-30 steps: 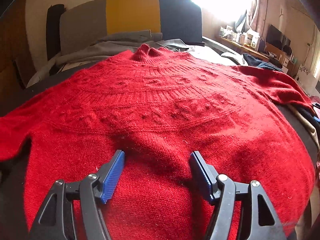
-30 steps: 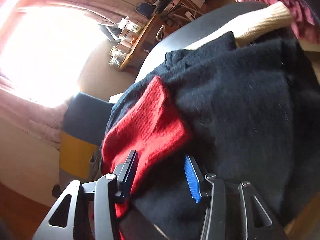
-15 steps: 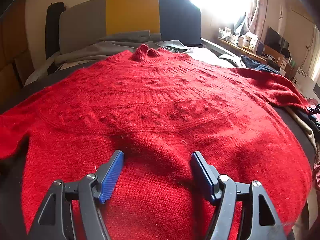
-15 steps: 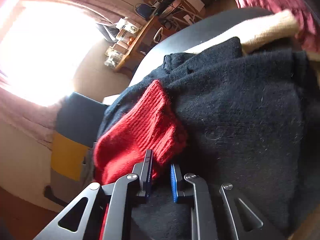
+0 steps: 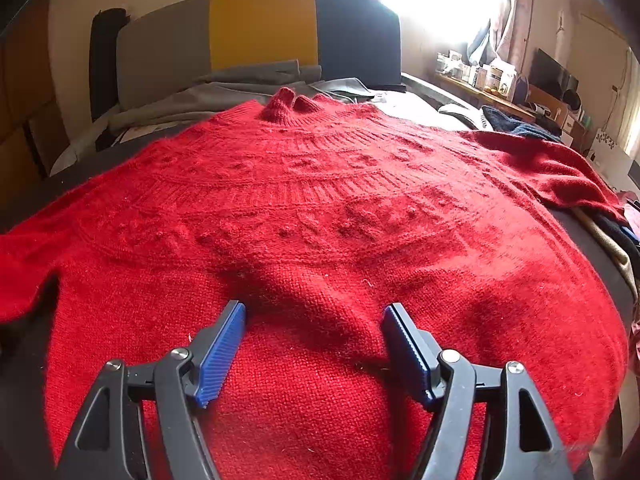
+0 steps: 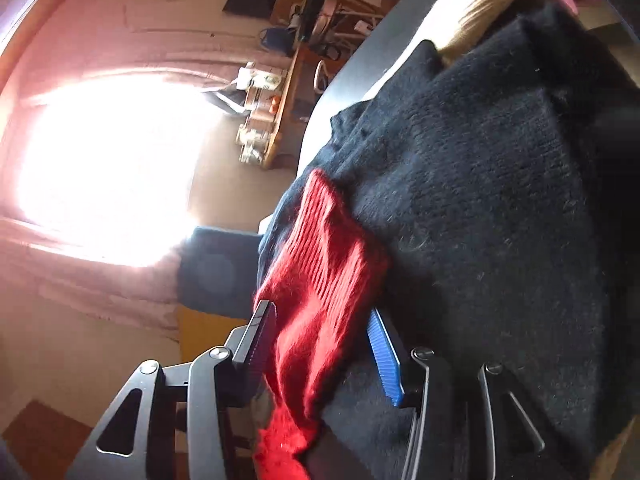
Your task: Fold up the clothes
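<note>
The left tongs (image 5: 314,312) are angled down, jaws wide apart, over the red sweater (image 5: 320,208) filling mid-frame. The right tongs (image 6: 322,320), rolled sideways, have just been opened; the sweater's red cuff (image 6: 324,264) hangs loosely between their jaws at lower centre.

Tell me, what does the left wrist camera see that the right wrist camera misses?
Only the left wrist view shows the red sweater spread flat, collar away from the camera, with the left gripper open above its body. Only the right wrist view shows the sweater's ribbed cuff lying on a black knit garment, between the right gripper fingers, which have just been opening; they do not visibly pinch it. Both show the bright window, the cluttered shelf and the yellow-and-dark chair back.
</note>
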Demonstrator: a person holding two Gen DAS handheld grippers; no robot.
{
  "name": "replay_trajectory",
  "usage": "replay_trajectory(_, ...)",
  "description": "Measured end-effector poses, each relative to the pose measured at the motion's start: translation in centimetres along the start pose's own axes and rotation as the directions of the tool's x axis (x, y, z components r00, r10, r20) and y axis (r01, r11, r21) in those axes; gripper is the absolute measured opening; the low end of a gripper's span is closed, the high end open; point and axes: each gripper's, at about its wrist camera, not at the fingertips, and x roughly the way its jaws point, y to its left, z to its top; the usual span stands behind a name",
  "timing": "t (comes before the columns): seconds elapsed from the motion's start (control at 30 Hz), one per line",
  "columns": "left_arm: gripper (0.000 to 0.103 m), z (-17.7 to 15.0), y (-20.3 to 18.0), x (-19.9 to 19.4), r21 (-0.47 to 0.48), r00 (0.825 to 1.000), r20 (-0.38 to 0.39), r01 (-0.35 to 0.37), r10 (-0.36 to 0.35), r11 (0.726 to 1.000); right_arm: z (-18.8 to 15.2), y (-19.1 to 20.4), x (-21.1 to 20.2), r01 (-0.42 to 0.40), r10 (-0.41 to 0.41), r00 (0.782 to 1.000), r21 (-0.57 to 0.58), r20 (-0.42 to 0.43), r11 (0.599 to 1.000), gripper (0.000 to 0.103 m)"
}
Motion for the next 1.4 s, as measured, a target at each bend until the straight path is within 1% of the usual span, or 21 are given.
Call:
replay_trajectory(0.1, 0.073, 0.0, 0.0, 0.0, -0.001, 1.000, 0.001, 0.002, -0.002, 1.000, 0.0, 0.9, 0.8, 0.084, -0.084, 0.996, -0.064, 0.004, 0.994, 0.053)
replay_trajectory(0.13, 0.073, 0.0, 0.0, 0.0, -0.002, 1.000, 0.001, 0.002, -0.002, 1.000, 0.0, 1.2, 1.1, 0.119, -0.119, 0.993, -0.088, 0.007, 0.989, 0.048)
replay_trajectory(0.17, 0.073, 0.0, 0.0, 0.0, -0.002, 1.000, 0.001, 0.003, -0.003, 1.000, 0.0, 1.5, 1.5, 0.153, -0.153, 0.988, -0.112, 0.012, 0.982, 0.028)
replay_trajectory(0.2, 0.073, 0.0, 0.0, 0.0, -0.003, 1.000, 0.001, 0.003, -0.003, 1.000, 0.0, 1.8, 1.8, 0.188, -0.187, 0.982, -0.136, 0.017, 0.973, 0.013)
replay_trajectory(0.23, 0.073, 0.0, 0.0, 0.0, -0.003, 1.000, 0.001, 0.002, -0.002, 1.000, 0.1, 2.1, 2.1, 0.222, -0.221, 0.975, -0.159, 0.023, 0.962, 0.007)
replay_trajectory(0.33, 0.073, 0.0, -0.1, 0.0, -0.004, 1.000, -0.002, 0.001, -0.001, 1.000, -0.7, 4.1, 2.6, 0.199, -0.202, 0.979, -0.240, 0.012, 0.950, 0.007)
replay_trajectory(0.43, 0.072, 0.3, 0.0, -0.1, -0.023, 1.000, -0.013, 0.010, -0.010, 1.000, -2.7, 6.9, 3.9, 0.119, -0.143, 0.989, -0.333, -0.049, 0.935, 0.007)
replay_trajectory(0.47, 0.072, 0.6, 0.3, -0.3, -0.057, 0.999, -0.019, 0.031, -0.032, 0.998, -3.7, 7.9, 4.8, 0.092, -0.131, 0.988, -0.366, -0.081, 0.926, 0.007)
replay_trajectory(0.57, 0.071, 2.2, 0.6, -0.8, -0.150, 0.988, -0.006, 0.149, -0.152, 0.977, -7.2, 10.7, 7.9, 0.018, -0.116, 0.976, -0.461, -0.185, 0.887, 0.007)
replay_trajectory(0.67, 0.070, 4.6, -1.1, -1.4, -0.135, 0.967, 0.020, 0.256, -0.255, 0.957, -10.9, 11.5, 11.0, -0.019, -0.146, 0.951, -0.519, -0.274, 0.855, 0.007)
replay_trajectory(0.77, 0.071, 7.3, -4.0, -1.1, -0.104, 0.925, 0.008, 0.379, -0.381, 0.919, -14.0, 11.0, 13.4, -0.037, -0.180, 0.922, -0.540, -0.343, 0.841, 0.007)
replay_trajectory(0.83, 0.071, 9.1, -6.0, 0.0, -0.116, 0.881, -0.025, 0.466, -0.472, 0.877, -15.1, 10.1, 14.0, -0.036, -0.193, 0.911, -0.537, -0.364, 0.843, 0.007)
replay_trajectory(0.9, 0.071, 11.0, -8.5, 1.7, -0.164, 0.818, -0.052, 0.559, -0.573, 0.813, -15.3, 9.4, 14.7, -0.031, -0.201, 0.905, -0.528, -0.376, 0.848, 0.007)
replay_trajectory(0.97, 0.072, 12.6, -10.6, 3.5, -0.218, 0.744, -0.077, 0.637, -0.664, 0.739, -15.8, 9.4, 14.4, -0.038, -0.199, 0.903, -0.533, -0.381, 0.845, 0.007)
replay_trajectory(1.03, 0.072, 14.0, -12.8, 5.6, -0.273, 0.678, -0.108, 0.683, -0.727, 0.678, -15.9, 9.6, 13.9, -0.058, -0.196, 0.902, -0.559, -0.384, 0.827, 0.007)
replay_trajectory(1.13, 0.072, 15.8, -15.4, 8.8, -0.366, 0.608, -0.133, 0.704, -0.783, 0.609, -16.2, 9.9, 13.1, -0.088, -0.201, 0.899, -0.611, -0.389, 0.787, 0.007)
replay_trajectory(1.17, 0.072, 16.2, -16.1, 9.8, -0.396, 0.589, -0.133, 0.706, -0.797, 0.588, -16.4, 10.0, 12.7, -0.097, -0.212, 0.899, -0.646, -0.384, 0.757, 0.007)
replay_trajectory(1.2, 0.073, 16.7, -16.8, 10.7, -0.419, 0.579, -0.135, 0.702, -0.804, 0.576, -16.5, 10.3, 12.8, -0.099, -0.223, 0.898, -0.669, -0.379, 0.736, 0.007)
replay_trajectory(1.27, 0.074, 17.5, -18.0, 12.5, -0.458, 0.569, -0.148, 0.685, -0.809, 0.566, -17.0, 10.4, 12.4, -0.111, -0.243, 0.896, -0.717, -0.372, 0.688, 0.007)
replay_trajectory(1.33, 0.074, 17.9, -19.1, 14.1, -0.488, 0.563, -0.173, 0.664, -0.808, 0.567, -17.7, 10.6, 12.1, -0.115, -0.269, 0.897, -0.773, -0.351, 0.625, 0.007)
replay_trajectory(1.4, 0.074, 18.2, -20.3, 15.5, -0.498, 0.555, -0.209, 0.648, -0.805, 0.576, -18.2, 10.6, 11.9, -0.125, -0.279, 0.896, -0.801, -0.344, 0.585, 0.007)
